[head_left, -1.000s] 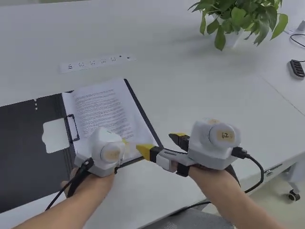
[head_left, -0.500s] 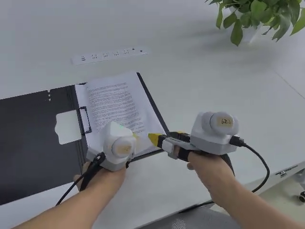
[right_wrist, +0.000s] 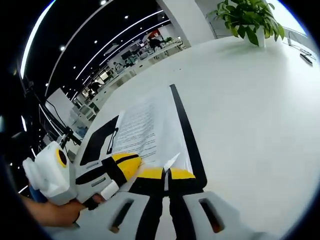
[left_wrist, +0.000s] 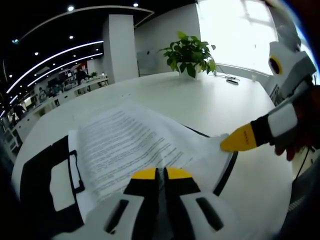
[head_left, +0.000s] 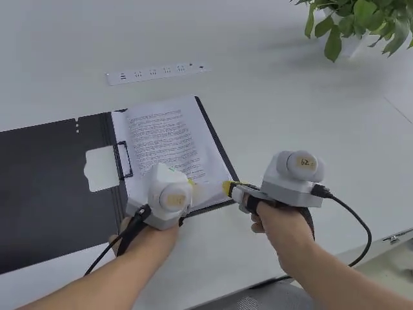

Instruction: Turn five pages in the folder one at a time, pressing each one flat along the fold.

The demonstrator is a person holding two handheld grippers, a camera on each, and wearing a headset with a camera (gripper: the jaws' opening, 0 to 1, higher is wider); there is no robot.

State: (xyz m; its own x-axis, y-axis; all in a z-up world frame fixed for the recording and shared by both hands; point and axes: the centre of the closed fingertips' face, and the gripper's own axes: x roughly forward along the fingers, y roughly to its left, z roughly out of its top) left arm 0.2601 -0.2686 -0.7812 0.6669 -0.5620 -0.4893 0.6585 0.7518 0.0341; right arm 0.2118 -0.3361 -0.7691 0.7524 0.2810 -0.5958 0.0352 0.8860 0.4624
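While the folder (head_left: 51, 194) lies open on the white counter (head_left: 297, 110), its black cover is spread out to the left and a page (head_left: 164, 139) full of small print lies on the right side. At the bottom edge of that page, the left gripper (left_wrist: 161, 173) sits low over the paper with its fingers (left_wrist: 145, 174) pressed together and nothing between them. The right gripper (right_wrist: 165, 173) is at the page's bottom right corner. Its fingers (right_wrist: 181, 174) are almost closed, and a thin white bit of the corner sticks up between them. The two grippers are close to each other. A power strip (head_left: 158, 71) lies past the folder, and a green plant (head_left: 361, 19) stands far off at the back.
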